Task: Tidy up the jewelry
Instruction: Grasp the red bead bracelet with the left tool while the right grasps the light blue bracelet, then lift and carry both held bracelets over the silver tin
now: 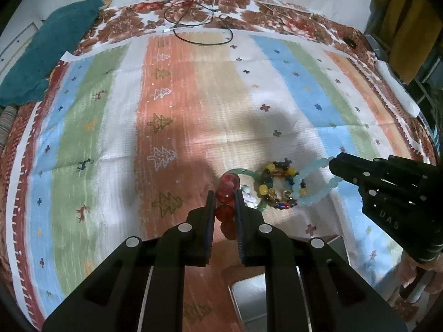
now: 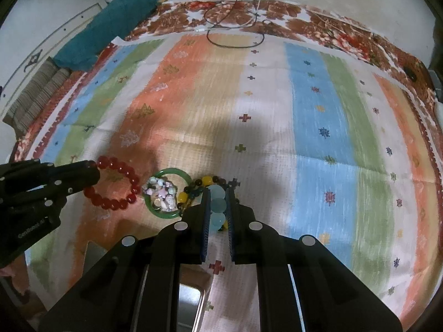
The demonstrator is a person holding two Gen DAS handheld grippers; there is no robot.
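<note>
Red bead bracelet [image 2: 116,184] – clamped in left tool [image 1: 225,197], hanging at 9 o'clock of green bangle [image 2: 181,175]. Pale blue bead bracelet [image 1: 314,184] – pinched by right tool [image 2: 218,193], at 3 o'clock of multicolour bead bracelet [image 1: 277,185]. Pastel charm bracelet [image 2: 162,192] lies inside the bangle.

Red bead bracelet [image 1: 227,193] between left gripper [image 1: 225,202] jaws

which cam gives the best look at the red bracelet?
Right wrist. It shows the red bracelet as nearly a full loop, side on, pinched at one end by the left gripper. Left wrist shows only a few red beads edge on, between its own fingers.
</note>
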